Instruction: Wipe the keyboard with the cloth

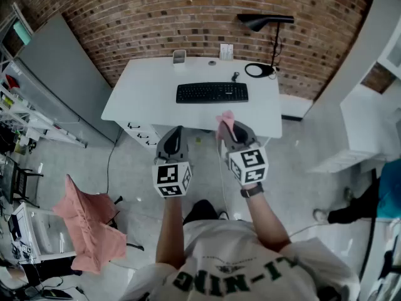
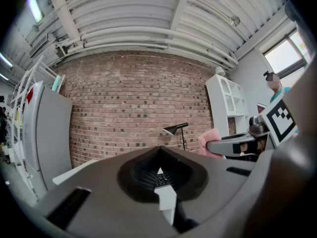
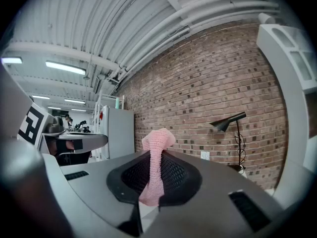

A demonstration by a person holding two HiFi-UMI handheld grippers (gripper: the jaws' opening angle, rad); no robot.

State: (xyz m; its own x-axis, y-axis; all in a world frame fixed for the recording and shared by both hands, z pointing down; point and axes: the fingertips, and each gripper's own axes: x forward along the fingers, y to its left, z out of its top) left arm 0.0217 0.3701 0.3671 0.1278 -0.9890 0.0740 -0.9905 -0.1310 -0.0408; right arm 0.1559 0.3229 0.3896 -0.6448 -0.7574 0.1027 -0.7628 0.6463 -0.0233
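Observation:
A black keyboard [image 1: 212, 93] lies in the middle of the white desk [image 1: 138, 89], which stands against a brick wall. Both grippers hang in the air short of the desk's front edge. My right gripper [image 1: 229, 130] is shut on a pink cloth [image 1: 225, 119]; in the right gripper view the cloth [image 3: 156, 150] sticks up from between the jaws of the right gripper [image 3: 152, 175]. My left gripper [image 1: 177, 135] is shut and holds nothing. In the left gripper view a sliver of the keyboard [image 2: 159, 180] shows past the left gripper [image 2: 159, 171].
A black desk lamp [image 1: 264, 21] stands at the desk's back right, with small white items [image 1: 179, 56] along the back edge. Drawers [image 1: 143, 134] sit under the desk's left end. Pink fabric [image 1: 88, 224] drapes a chair at left. White shelving [image 1: 366, 127] stands at right.

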